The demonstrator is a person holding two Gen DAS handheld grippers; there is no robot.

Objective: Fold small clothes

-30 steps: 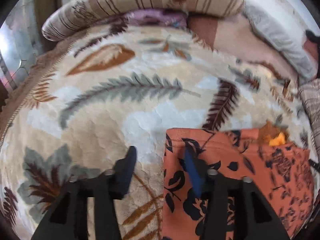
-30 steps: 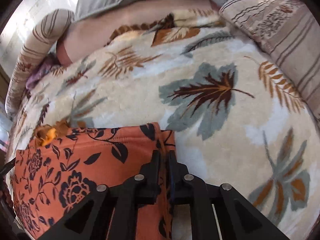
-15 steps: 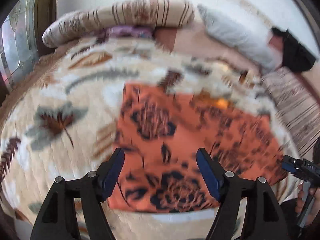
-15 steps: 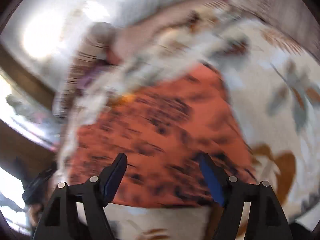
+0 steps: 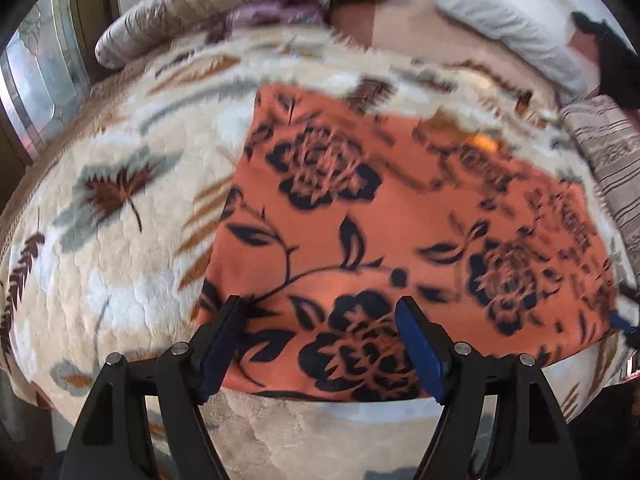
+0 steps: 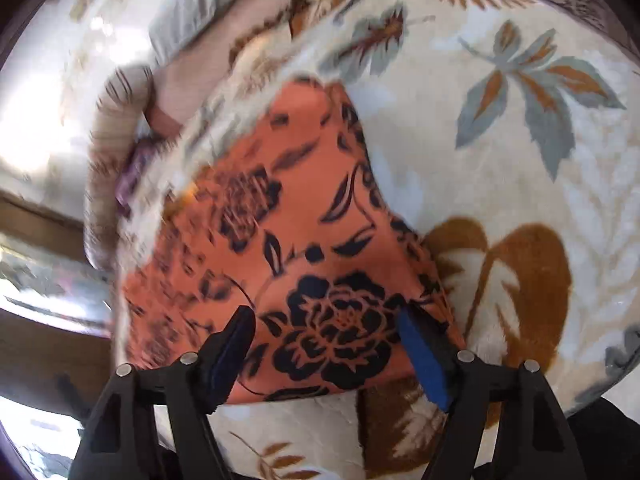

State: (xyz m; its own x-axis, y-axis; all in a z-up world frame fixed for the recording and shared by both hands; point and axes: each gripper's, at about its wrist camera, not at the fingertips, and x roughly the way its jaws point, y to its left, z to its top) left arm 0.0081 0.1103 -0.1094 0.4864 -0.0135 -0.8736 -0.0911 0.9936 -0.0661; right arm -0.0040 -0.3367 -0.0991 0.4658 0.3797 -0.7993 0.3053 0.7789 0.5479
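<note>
An orange garment with a black flower print point(image 5: 384, 224) lies flat, folded to a rough rectangle, on a leaf-patterned blanket point(image 5: 120, 248). It also shows in the right wrist view point(image 6: 304, 248). My left gripper point(image 5: 320, 312) is open and empty, above the garment's near edge. My right gripper point(image 6: 324, 320) is open and empty, above the garment's near right corner. A small yellow-orange bit point(image 5: 484, 142) shows at the garment's far edge.
Striped pillows point(image 5: 256, 0) and a grey pillow point(image 5: 500, 20) line the far side of the bed. A purple cloth point(image 5: 276, 14) lies by the pillows. A black item point(image 5: 616, 68) sits at the far right. A window point(image 5: 36, 76) is on the left.
Both grippers have pulled back from the garment toward the near edge of the bed. The right gripper, shut on the garment's edge a second ago, has opened and let go.
</note>
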